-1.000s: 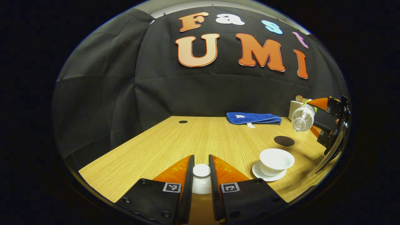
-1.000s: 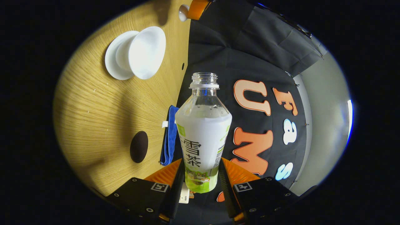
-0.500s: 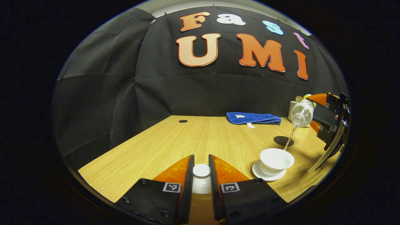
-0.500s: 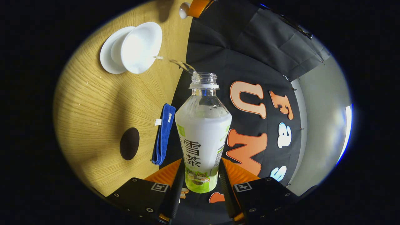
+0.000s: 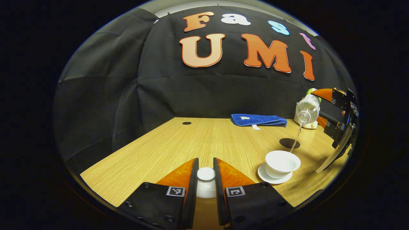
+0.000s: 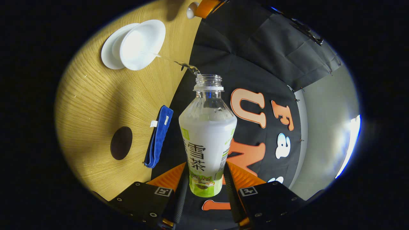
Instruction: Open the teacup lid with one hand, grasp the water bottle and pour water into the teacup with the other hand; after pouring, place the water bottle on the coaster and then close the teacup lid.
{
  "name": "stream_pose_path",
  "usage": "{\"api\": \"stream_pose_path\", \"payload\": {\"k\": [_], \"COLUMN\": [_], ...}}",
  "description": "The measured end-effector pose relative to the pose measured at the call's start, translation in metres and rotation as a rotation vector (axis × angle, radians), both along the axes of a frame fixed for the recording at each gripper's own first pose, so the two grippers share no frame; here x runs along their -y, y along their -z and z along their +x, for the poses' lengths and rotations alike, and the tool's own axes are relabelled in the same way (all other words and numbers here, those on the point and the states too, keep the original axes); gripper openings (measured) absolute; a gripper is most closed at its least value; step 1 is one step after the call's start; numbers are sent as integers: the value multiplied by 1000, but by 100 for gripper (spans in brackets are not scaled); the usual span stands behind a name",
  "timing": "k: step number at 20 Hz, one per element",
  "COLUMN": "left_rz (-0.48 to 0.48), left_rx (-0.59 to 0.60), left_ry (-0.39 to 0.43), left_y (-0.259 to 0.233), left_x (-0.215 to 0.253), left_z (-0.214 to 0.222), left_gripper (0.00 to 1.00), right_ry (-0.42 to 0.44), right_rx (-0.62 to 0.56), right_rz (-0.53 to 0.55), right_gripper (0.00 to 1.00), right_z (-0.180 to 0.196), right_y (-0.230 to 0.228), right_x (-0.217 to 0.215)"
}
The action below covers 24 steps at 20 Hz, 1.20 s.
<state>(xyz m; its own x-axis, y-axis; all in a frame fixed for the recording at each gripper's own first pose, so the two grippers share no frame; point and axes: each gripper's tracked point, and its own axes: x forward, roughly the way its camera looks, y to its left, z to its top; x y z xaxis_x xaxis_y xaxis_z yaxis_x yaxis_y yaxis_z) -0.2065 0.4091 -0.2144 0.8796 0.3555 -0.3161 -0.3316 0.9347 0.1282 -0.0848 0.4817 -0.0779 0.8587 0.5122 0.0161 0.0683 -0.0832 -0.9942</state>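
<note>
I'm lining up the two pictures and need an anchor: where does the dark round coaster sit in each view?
Left gripper view: the coaster lies right of centre on the table, behind the teacup, in front of the blue towel.
Right gripper view: the coaster lies at lower left, left of the towel.
Shared landmark: the blue towel.

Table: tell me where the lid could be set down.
The widest bare wood on the table runs from the left gripper out to the small dark hole. Crowded on the other side: cup, coaster, blue towel and tilted bottle.
</note>
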Motion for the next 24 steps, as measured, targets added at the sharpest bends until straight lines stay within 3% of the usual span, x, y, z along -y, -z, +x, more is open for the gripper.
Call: {"api": "stream_pose_path", "payload": {"k": [15,24], "left_rz": [5,13], "left_rx": [4,-5], "left_ry": [0,-3], "left_y": [-2,-1], "left_x": [0,-1], "left_z": [-2,-2], "left_gripper": [32,32], "right_ry": [-76,-141], "right_rx": [150,192], "right_rz": [-66,-148], "right_gripper": [61,61], "right_z": [3,-4], "right_y": [-22,-8], "right_x": [-11,-27]}}
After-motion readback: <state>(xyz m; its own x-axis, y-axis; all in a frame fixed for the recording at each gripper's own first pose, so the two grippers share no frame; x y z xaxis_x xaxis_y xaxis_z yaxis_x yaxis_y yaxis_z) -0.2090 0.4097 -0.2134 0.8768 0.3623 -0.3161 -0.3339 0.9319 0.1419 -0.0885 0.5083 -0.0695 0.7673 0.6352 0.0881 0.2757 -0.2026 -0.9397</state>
